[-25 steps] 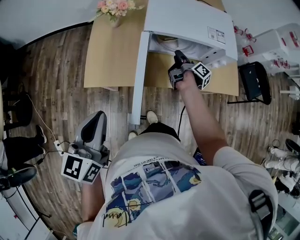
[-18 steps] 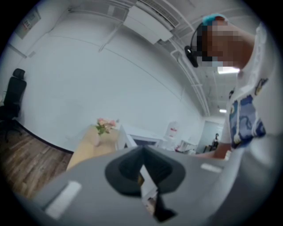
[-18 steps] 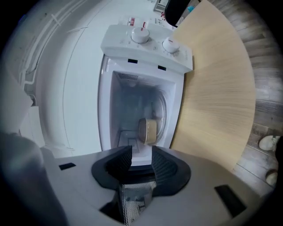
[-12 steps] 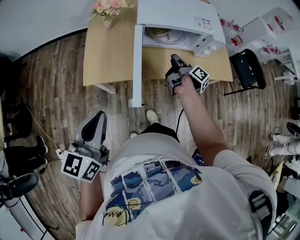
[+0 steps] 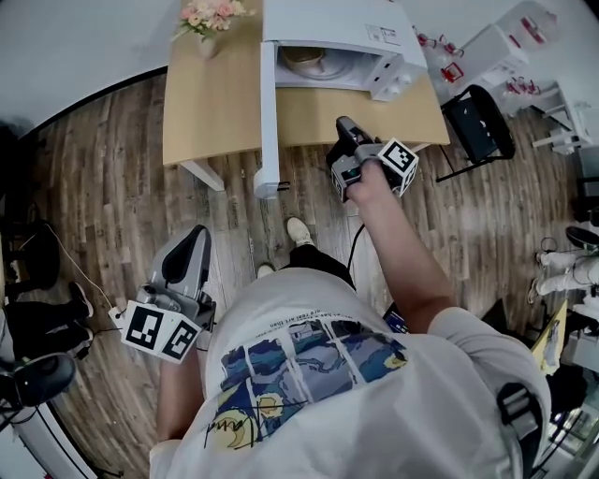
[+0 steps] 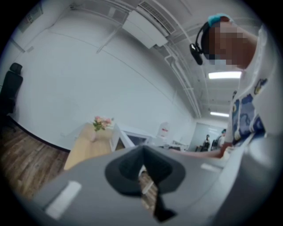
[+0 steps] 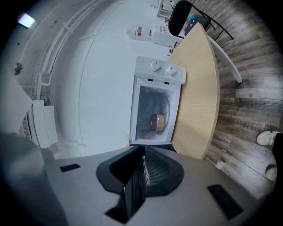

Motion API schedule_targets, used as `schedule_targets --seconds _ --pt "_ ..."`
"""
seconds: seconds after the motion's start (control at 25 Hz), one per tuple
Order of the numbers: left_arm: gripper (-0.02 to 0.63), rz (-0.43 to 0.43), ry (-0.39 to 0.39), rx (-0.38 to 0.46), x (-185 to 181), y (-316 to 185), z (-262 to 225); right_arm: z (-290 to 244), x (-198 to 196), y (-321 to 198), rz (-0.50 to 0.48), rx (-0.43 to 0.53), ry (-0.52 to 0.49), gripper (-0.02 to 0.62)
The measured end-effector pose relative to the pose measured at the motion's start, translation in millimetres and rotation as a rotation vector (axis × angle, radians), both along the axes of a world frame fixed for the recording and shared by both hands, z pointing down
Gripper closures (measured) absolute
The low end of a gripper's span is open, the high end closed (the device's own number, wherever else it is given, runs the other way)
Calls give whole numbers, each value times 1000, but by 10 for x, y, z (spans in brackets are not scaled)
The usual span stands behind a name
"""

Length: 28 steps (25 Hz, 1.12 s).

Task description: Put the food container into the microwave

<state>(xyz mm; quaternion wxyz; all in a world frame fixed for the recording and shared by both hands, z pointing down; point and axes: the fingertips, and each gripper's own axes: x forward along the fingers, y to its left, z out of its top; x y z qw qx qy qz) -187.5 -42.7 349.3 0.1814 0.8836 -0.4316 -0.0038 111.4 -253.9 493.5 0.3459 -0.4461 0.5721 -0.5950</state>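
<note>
The white microwave stands on a wooden table with its door swung wide open. The tan, round food container sits inside the cavity and shows in the head view as the container. My right gripper hovers off the table's front edge, well clear of the cavity and aimed at it. In its own view the right gripper has just been closing; its jaws are together with nothing between them. My left gripper hangs low at the left over the floor, and in its own view the left gripper is shut and empty.
A vase of pink flowers stands on the table's far left corner. A black chair sits to the right of the table, with white equipment behind it. The person's shoe is on the wood floor before the table.
The right gripper has drawn back out of the microwave's opening to in front of the table's edge, leaving the container inside. The left gripper has barely shifted in the picture.
</note>
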Motion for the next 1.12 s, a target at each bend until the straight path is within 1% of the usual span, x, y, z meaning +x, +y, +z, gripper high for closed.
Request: schedule_targets --seconds 0.24,0.52,0.84,1.0,1.12 --pt "598 35 1 -18 -35 278 84 -216 -85 479 -20 35 15 569" --pt "598 121 12 -23 58 405 153 -362 -171 972 -46 65 51 575" --pt "598 182 30 -14 106 492 188 -539 -259 1408 -89 111 137 581" --pt "598 195 40 -19 124 538 216 -679 -295 1526 -119 165 191 583" --pt "598 196 43 -25 122 587 240 -761 -381 1613 -161 215 254 586"
